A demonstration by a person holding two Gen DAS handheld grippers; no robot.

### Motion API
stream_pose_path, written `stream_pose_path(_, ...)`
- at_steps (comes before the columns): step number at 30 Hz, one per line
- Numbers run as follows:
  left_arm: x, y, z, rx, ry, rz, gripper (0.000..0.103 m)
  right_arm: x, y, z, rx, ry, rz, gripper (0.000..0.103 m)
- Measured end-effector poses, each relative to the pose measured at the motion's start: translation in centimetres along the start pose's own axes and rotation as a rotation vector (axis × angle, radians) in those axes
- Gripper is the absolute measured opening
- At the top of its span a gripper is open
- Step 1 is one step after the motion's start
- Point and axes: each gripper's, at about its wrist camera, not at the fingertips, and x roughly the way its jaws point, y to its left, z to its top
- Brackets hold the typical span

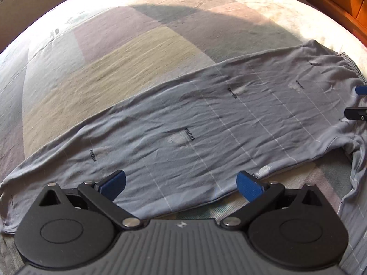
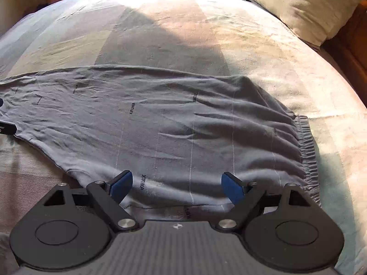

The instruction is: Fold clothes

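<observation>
Grey trousers (image 1: 206,119) lie seemingly folded on the bed (image 1: 114,52); left gripper (image 1: 181,183) and right gripper (image 2: 176,184) gape wide, empty.

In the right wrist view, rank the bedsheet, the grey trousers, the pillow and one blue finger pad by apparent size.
1. bedsheet
2. grey trousers
3. pillow, partly cut off by the frame
4. blue finger pad, smallest despite being nearest the camera
</observation>
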Motion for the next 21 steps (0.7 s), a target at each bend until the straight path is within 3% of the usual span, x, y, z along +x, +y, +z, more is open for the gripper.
stream_pose_path(4, 1.4, -3.9, 1.5, 0.058, -0.029, -0.054, 0.102, 1.1, -2.3, 0.1, -0.027, -0.035, -0.014, 0.089)
stream_pose_path(7, 3.5, -5.8, 1.3, 0.094, 0.016, -0.028, 0.103, 2.0, -6.1, -2.1, 0.017, -0.008, -0.003, 0.096)
stream_pose_path(9, 3.5, -5.3, 1.2, 0.035, -0.003, -0.039, 0.103, 1.3, -8.6, -2.8, 0.067, 0.002, -0.042, 0.096)
stream_pose_path(11, 2.8, -5.2, 1.4, 0.000, 0.000, -0.004, 0.102, 0.2, -9.8, -2.7, 0.106, 0.007, -0.043, 0.093)
stream_pose_path(13, 1.7, -5.7, 1.5, 0.000, -0.016, 0.000, 0.102, -0.6, -9.5, -2.3, 0.122, -0.009, -0.023, 0.094)
stream_pose_path(18, 0.3, -8.8, 2.3, 0.061, -0.057, -0.059, 0.102, -0.1, -5.4, -1.0, 0.017, -0.029, 0.116, 0.095)
stream_pose_path(21, 1.0, -10.9, 2.9, 0.096, -0.056, -0.073, 0.102, 2.3, -3.6, -0.9, -0.068, 0.003, 0.073, 0.096)
